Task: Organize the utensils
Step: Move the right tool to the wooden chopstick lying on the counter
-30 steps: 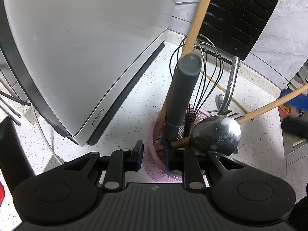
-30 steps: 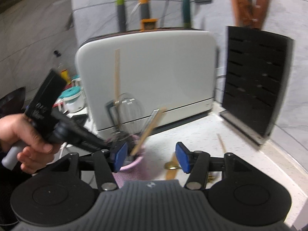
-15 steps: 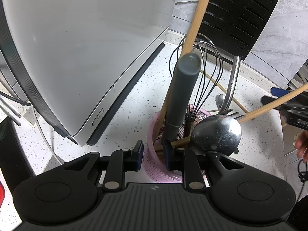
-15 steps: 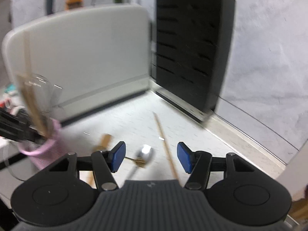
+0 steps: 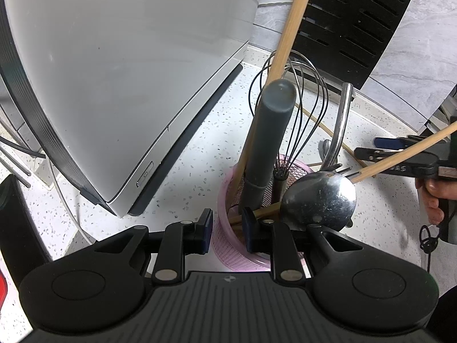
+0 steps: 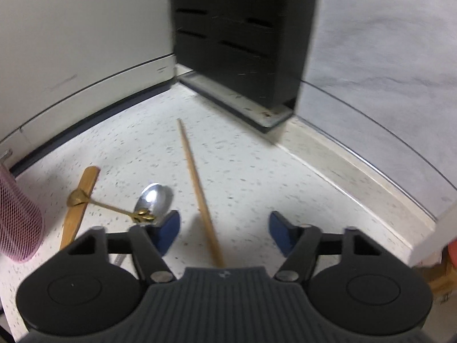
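Here the right gripper [image 6: 224,233] hangs wide open and empty over a chopstick [image 6: 197,188] lying flat on the counter [image 6: 257,177]: light, stiff, thin, likely to roll, best pinched mid-shaft. The left gripper [image 5: 227,230] grips the pink holder [image 5: 225,237] rim.

in the left wrist view, left gripper [image 5: 227,230] clamped over the near rim of the pink mesh holder [image 5: 228,245], one finger outside, one inside. standing in the holder: thick grey handle [image 5: 268,140], long wooden stick [image 5: 288,31], black wire whisk [image 5: 294,108], shiny metal ladle [image 5: 321,198]. big white appliance [image 5: 122,65] to the left, black slotted block [image 5: 351,20] behind.

in the right wrist view, right gripper [image 6: 224,230] spread wide above the speckled white counter [image 6: 257,177]. lying between its fingers: thin wooden chopstick [image 6: 197,183]. to the left, silver spoon [image 6: 154,197], small gold spoon [image 6: 108,205] across a flat wooden spatula [image 6: 78,203].
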`<state>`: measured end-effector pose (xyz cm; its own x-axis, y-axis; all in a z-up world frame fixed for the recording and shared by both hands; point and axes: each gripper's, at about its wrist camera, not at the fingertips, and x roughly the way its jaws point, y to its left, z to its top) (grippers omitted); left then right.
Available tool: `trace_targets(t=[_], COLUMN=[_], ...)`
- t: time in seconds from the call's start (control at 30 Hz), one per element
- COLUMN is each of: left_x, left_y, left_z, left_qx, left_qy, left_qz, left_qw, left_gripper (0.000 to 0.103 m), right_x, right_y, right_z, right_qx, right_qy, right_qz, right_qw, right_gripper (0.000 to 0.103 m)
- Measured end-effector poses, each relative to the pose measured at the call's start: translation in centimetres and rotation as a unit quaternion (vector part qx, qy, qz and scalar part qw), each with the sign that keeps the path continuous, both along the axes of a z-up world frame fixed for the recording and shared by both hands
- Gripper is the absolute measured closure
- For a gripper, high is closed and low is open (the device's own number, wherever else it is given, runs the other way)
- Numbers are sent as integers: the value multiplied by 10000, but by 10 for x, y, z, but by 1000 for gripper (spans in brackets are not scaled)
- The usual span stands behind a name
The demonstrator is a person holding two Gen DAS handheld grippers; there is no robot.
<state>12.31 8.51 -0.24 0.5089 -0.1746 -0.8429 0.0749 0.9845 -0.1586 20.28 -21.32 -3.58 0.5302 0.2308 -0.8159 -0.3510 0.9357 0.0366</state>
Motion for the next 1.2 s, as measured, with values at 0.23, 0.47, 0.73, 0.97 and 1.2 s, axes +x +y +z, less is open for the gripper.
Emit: trace_targets(t=[0.23, 0.47, 0.73, 0.97, 1.2], left_x=[0, -1, -1, -1, -1], left_y=[-1, -5, -7, -8, -7], left_z=[1, 2, 2, 2, 2], left_qx=[10, 66, 84, 99, 98], left_qy=[-11, -19, -24, -14, -13], left_qz=[-9, -14, -19, -24, -16], left_qw=[10000, 10000, 10000, 9999, 10000], left_gripper=[78, 78, 78, 78, 78], right_x=[6, 2, -21, -50, -71], right_y=[19, 13, -23, -56, -56], right_z=[-17, -18, -11, -3, 9], right_qx=[-302, -338, -319, -234, -402], right_qy=[131, 179, 451, 975, 1243], right_qz=[212, 217, 218, 378, 760], right_qw=[9992, 9990, 9982, 9942, 9885], right_gripper=[69, 98, 101, 101, 95])
